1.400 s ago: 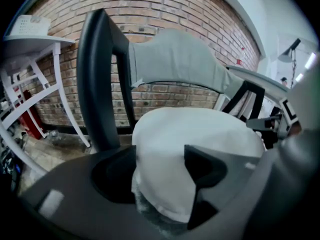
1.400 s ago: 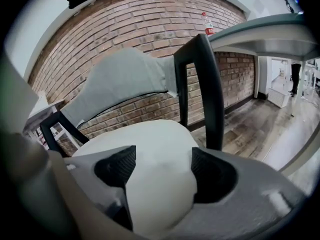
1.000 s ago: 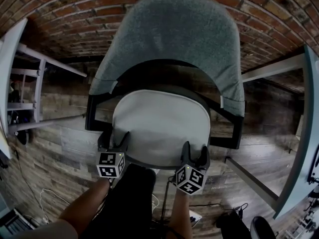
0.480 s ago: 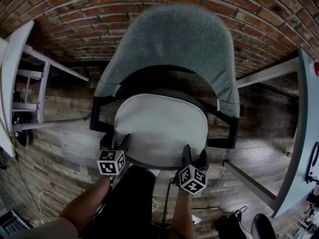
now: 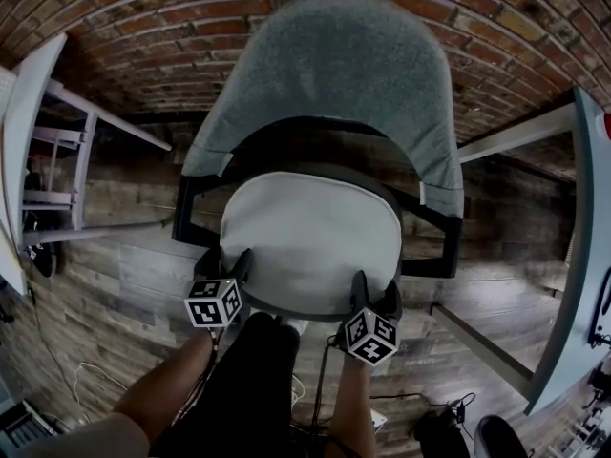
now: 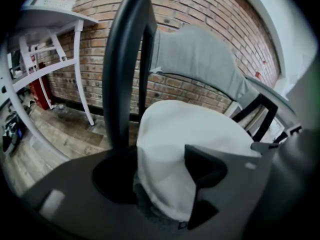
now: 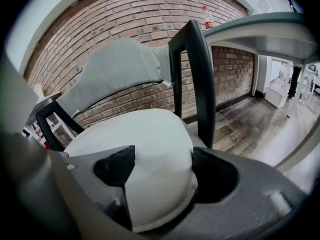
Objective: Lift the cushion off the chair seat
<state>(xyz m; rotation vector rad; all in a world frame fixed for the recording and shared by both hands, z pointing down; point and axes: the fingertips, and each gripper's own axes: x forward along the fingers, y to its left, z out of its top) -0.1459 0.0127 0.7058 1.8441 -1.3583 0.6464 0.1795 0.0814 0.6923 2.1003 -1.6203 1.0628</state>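
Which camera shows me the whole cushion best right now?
The head view: the white cushion's full outline shows on the chair, with the left gripper and right gripper at its front corners. Each gripper view shows only the near edge clamped between its own jaws, the rest foreshortened.

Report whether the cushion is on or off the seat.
On: cushion lies flat on seat; left gripper and right gripper hold its front edge.

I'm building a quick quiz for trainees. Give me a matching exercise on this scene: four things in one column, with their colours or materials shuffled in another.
Things:
1. cushion
2. backrest cover
3. chair frame
4. wall

Looks:
A. red brick
B. white
C. black
D. grey fabric

Pairs: 1-B, 2-D, 3-C, 4-A
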